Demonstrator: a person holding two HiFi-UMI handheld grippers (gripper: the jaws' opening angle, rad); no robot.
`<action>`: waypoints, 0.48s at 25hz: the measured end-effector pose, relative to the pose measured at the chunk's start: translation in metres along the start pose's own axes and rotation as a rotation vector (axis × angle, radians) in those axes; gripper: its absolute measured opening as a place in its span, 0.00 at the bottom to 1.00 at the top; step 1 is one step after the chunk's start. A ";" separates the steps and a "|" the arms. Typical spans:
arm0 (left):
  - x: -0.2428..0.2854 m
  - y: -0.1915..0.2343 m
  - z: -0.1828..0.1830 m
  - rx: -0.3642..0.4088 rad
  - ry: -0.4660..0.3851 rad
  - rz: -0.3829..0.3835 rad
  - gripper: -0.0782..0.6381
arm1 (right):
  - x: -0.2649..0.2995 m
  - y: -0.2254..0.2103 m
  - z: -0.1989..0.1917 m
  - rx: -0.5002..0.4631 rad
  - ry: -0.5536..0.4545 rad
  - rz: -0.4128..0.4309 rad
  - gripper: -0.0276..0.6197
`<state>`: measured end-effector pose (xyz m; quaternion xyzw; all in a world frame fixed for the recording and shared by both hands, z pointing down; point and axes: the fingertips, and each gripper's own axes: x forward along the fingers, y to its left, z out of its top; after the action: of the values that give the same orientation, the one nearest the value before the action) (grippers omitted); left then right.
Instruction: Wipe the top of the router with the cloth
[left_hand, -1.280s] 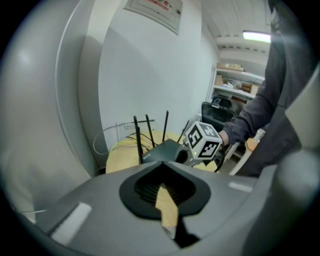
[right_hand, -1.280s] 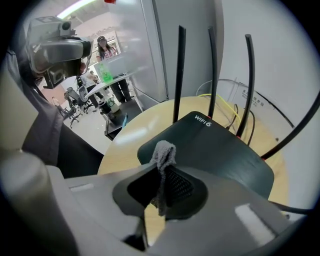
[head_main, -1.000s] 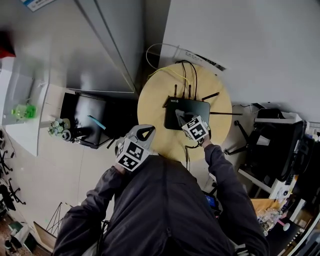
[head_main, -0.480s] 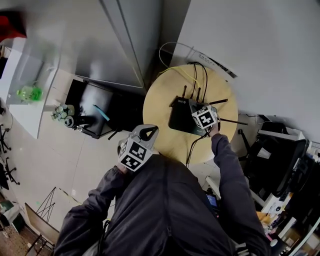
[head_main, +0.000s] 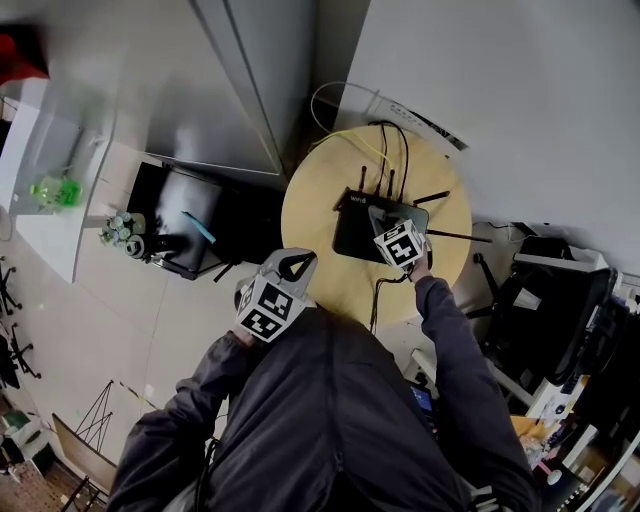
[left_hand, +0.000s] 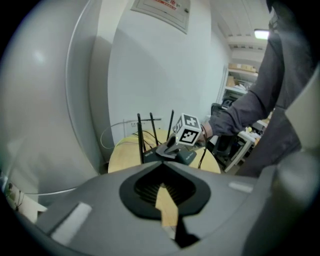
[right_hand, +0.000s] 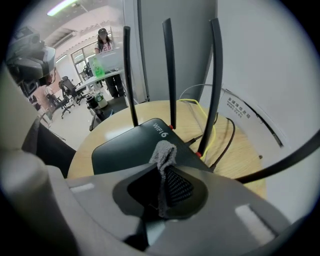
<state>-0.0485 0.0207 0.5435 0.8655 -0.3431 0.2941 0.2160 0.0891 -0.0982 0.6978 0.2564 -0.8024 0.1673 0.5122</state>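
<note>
The right gripper (head_main: 383, 222) has slid back from the right end of the flat black plastic router (head_main: 352, 228) toward its middle. Its jaws are clenched on a small grey knitted cloth (right_hand: 164, 152), whose free end meets the lid just ahead of them. Three upright black antennas (right_hand: 168, 70) rise beyond that gripper. The left gripper (head_main: 291, 266), jaws drawn together on nothing, hangs at the near edge of the round pale wooden table (head_main: 312, 215), apart from the router.

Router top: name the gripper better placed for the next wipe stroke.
Right. The right gripper pinches the cloth directly over the router; the left gripper holds nothing, back near the table's edge.
</note>
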 end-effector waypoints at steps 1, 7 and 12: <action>0.000 0.000 0.000 0.006 0.000 -0.005 0.11 | -0.002 0.005 -0.002 0.004 -0.006 0.000 0.08; -0.001 -0.003 0.001 0.046 0.006 -0.047 0.11 | -0.013 0.039 -0.020 0.013 -0.017 0.001 0.08; 0.000 -0.006 0.000 0.072 0.012 -0.084 0.11 | -0.021 0.063 -0.036 0.020 -0.016 -0.003 0.08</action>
<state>-0.0442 0.0253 0.5427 0.8847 -0.2941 0.3021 0.1990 0.0864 -0.0225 0.6933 0.2643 -0.8044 0.1724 0.5034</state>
